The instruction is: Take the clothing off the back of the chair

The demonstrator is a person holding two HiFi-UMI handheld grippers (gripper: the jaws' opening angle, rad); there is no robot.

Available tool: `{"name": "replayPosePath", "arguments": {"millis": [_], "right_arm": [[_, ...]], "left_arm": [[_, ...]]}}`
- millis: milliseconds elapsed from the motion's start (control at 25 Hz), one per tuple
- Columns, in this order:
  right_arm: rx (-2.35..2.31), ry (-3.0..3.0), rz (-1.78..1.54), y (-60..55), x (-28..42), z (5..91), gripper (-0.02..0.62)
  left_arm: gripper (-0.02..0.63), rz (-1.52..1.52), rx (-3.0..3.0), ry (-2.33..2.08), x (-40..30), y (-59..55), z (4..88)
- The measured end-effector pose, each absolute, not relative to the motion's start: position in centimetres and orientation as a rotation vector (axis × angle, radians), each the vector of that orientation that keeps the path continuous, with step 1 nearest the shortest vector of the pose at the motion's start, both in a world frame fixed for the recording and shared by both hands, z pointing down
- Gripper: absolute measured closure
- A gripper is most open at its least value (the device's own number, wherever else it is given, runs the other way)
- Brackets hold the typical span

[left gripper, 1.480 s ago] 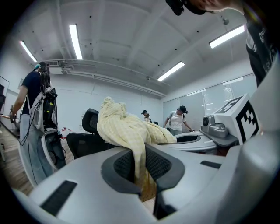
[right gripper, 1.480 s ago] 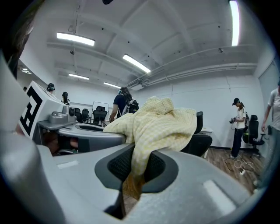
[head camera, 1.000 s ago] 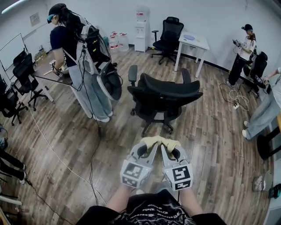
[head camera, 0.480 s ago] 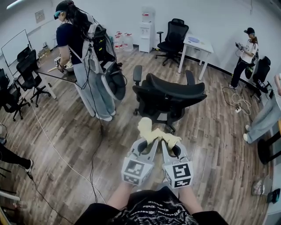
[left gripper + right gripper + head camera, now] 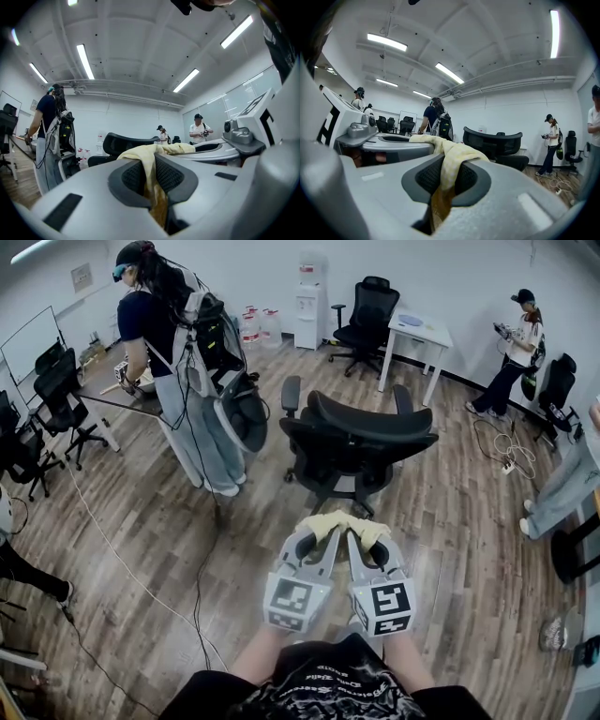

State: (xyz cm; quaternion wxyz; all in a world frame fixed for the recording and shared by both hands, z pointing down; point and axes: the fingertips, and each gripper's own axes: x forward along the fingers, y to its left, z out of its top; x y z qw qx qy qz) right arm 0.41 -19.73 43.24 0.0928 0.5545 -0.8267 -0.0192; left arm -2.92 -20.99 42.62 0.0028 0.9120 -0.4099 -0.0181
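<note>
Pale-yellow crumpled cloth garment (image 5: pixel 339 520), bunched into a short band, pinched at either end by left claw (image 5: pixel 317 538) and right claw (image 5: pixel 367 540), clear of black mesh chair (image 5: pixel 361 432).

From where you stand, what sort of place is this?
Probably an office or workroom: a black swivel chair stands mid-floor, a white desk sits by the far wall, and a water dispenser stands against that wall too.
</note>
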Motion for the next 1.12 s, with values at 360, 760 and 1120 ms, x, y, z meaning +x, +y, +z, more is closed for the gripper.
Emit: {"name": "replayPosePath", "arguments": {"millis": [360,760,1120], "right_arm": [[1.689,-2.432,-0.043,-19.6,1.3,43.1,0.568],[1.689,-2.441,-0.03,-19.8,1.5,43.4,0.568],[1.692,-2.437,-0.018,-20.1,1.8,43.9,0.569]], "left_arm": [[0.572,-0.031,2.856,-1.295,-2.1,-21.0,42.4],[0.572,-0.019,2.846,-1.3,-1.9,-21.2,42.6],[0.572,-0.011,2.843,-1.289,-1.6,-21.6,43.2]]}}
